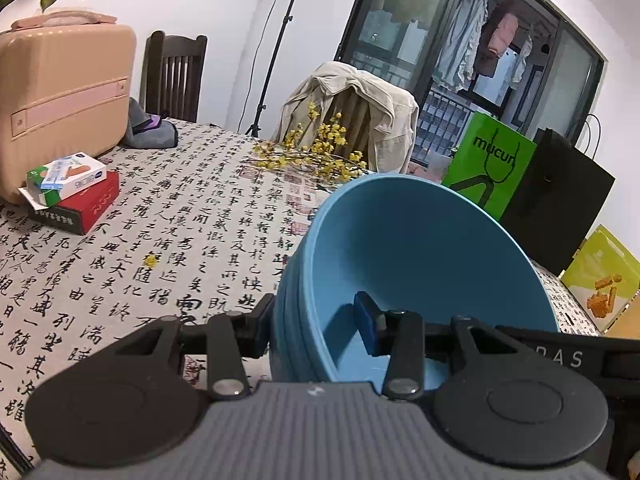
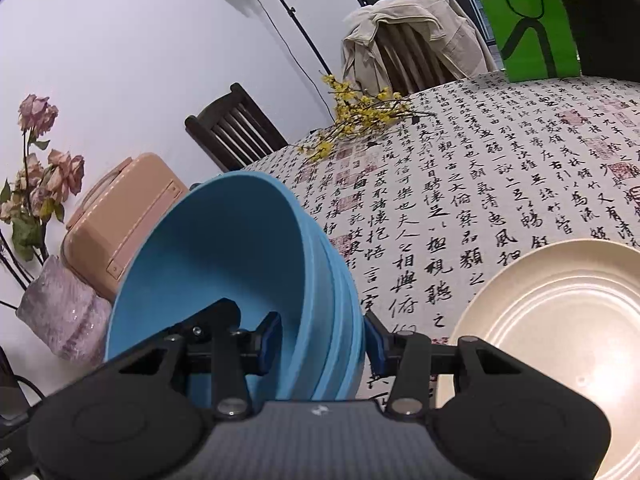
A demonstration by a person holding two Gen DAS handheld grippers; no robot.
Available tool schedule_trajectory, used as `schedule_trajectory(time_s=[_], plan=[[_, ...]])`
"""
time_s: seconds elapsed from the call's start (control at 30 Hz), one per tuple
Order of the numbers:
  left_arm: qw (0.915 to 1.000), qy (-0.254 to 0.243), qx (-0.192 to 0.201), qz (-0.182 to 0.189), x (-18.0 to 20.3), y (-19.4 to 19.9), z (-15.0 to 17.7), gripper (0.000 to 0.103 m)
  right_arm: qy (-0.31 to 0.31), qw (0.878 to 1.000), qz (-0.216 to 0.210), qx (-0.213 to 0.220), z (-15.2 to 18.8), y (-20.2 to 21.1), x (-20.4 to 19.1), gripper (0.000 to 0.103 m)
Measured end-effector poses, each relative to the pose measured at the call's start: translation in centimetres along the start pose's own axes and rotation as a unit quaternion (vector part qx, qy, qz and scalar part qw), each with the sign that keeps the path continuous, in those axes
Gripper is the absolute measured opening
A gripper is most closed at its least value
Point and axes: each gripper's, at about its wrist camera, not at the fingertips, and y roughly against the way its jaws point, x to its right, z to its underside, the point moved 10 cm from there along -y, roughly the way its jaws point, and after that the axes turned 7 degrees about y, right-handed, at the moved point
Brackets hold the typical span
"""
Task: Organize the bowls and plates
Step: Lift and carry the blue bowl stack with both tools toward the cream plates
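only the right wrist view shows the cream plate [image 2: 560, 344].

White wall [image 1: 224, 20], far, with a dark wooden chair [image 1: 174, 74] and a light stand [image 1: 276, 52] against it. Dark-framed window [image 1: 472, 52], far right, laundry hanging beyond. Table [image 1: 192, 216] under calligraphy-print cloth.

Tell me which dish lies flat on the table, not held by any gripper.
The cream plate. The blue bowls, held by both grippers, are tilted above the tablecloth.

A home dining room: calligraphy-print tablecloth [image 1: 192, 216], wooden chairs [image 1: 174, 76], laundry [image 1: 488, 44] on the balcony.
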Motion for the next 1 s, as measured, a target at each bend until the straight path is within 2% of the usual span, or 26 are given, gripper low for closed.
schedule_trajectory(time_s=[1.0], plan=[[0.9991, -0.037, -0.002, 0.022, 5.6, 0.5, 1.6, 0.043, -0.027, 0.999, 0.006, 0.03, 0.2, 4.7, 4.1, 0.045]])
